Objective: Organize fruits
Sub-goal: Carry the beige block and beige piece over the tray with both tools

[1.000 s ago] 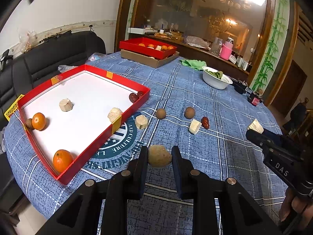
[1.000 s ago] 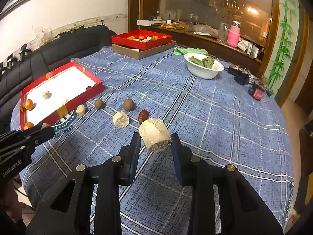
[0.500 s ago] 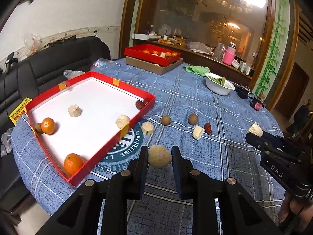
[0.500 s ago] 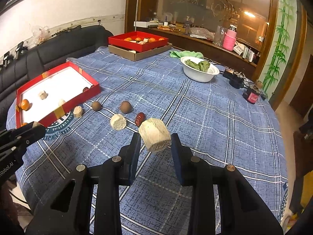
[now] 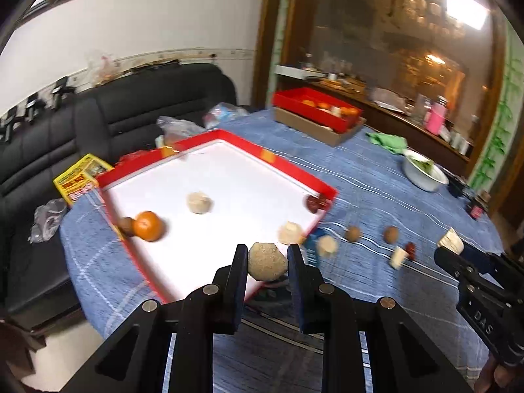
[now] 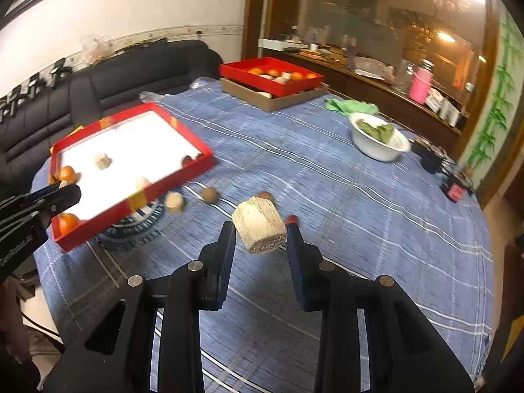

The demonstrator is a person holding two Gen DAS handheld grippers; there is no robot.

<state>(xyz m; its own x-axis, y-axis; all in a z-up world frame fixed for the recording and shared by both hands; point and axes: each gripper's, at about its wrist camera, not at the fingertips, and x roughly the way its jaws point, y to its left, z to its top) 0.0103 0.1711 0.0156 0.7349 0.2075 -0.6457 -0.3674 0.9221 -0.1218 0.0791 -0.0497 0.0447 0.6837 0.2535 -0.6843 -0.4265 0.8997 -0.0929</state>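
My left gripper [image 5: 267,267] is shut on a round tan fruit [image 5: 267,261], held above the near edge of the red tray [image 5: 288,167] with the white floor. The tray holds an orange [image 5: 148,226], a brown fruit [image 5: 126,226], pale chunks [image 5: 198,202] and dark red fruit [image 5: 313,203] in its right corner. My right gripper [image 6: 260,237] is shut on a pale cut chunk [image 6: 260,229], held above the blue cloth. Loose on the cloth lie brown fruits [image 5: 353,233], pale chunks [image 5: 327,245] and a red date [image 5: 410,248]. The tray also shows in the right wrist view [image 6: 193,167].
A second red tray of fruit on a cardboard box [image 6: 271,80] stands at the far side. A white bowl of greens [image 6: 378,140] and a green cloth [image 6: 352,106] lie at the back right. A black sofa [image 5: 98,124] sits left of the table.
My left gripper has moved left and forward with the round fruit, from over the cloth to over the tray's near edge. My right gripper has also shifted left with its chunk.
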